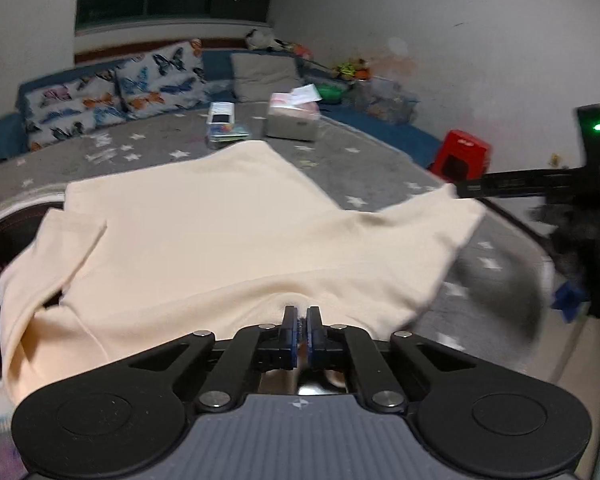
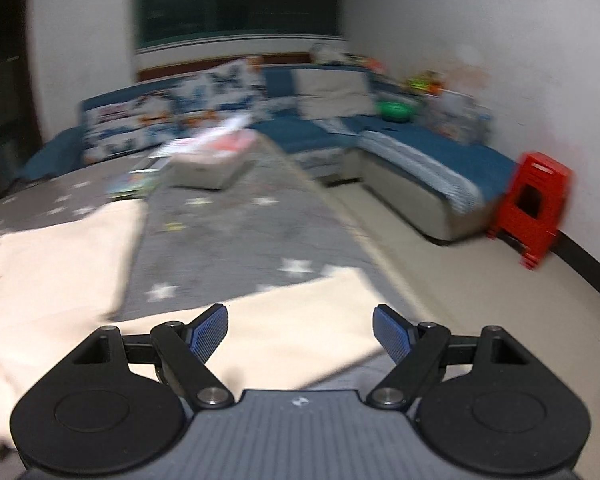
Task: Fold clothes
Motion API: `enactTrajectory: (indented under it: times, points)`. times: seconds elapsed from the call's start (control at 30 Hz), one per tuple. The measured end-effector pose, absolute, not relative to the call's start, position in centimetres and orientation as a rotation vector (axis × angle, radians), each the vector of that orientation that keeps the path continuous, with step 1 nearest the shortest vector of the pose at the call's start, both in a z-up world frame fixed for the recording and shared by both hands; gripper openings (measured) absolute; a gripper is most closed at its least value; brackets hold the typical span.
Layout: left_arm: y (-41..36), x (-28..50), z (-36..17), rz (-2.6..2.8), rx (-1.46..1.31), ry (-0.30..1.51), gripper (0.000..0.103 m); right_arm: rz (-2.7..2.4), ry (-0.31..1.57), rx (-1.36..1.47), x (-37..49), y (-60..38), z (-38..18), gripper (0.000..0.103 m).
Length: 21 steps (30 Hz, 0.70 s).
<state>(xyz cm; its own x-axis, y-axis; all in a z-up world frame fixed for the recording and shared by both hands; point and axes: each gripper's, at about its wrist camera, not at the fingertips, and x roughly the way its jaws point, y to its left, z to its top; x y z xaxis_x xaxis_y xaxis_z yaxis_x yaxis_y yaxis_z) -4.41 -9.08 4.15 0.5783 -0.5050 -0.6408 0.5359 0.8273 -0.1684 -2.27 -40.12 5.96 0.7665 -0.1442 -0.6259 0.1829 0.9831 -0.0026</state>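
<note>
Currently: mid-fold, cream garment [image 1: 228, 240] spread on star-patterned counter [image 1: 380, 184].
Left gripper [image 1: 301, 314] clamps the near hem; right gripper [image 2: 300, 326] hangs wide above cloth at 3 o'clock. Next: re-grip that corner.

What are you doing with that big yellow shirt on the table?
Someone is folding a cream shirt on a grey star-patterned cloth, using a hand-held tool in each hand. The left tool is shut, pinching the shirt's near edge. The right tool is open, hovering over a corner of the shirt without gripping it. The shirt is partly folded and rumpled, not finished. A tissue box sits farther back on the cloth.
</note>
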Motion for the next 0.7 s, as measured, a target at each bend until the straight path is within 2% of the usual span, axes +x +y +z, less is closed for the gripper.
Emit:
enactTrajectory:
  times: [0.4, 0.7]
  points:
    - [-5.1, -6.1, 5.4, -0.564, 0.039, 0.717, 0.007, 0.3, 0.718, -0.154, -2.9, -27.7, 6.4, 0.082]
    - [-3.0, -4.7, 2.5, -0.457, 0.056, 0.815, 0.008, 0.492, 0.76, -0.306, -5.0, -22.0, 4.1, 0.082]
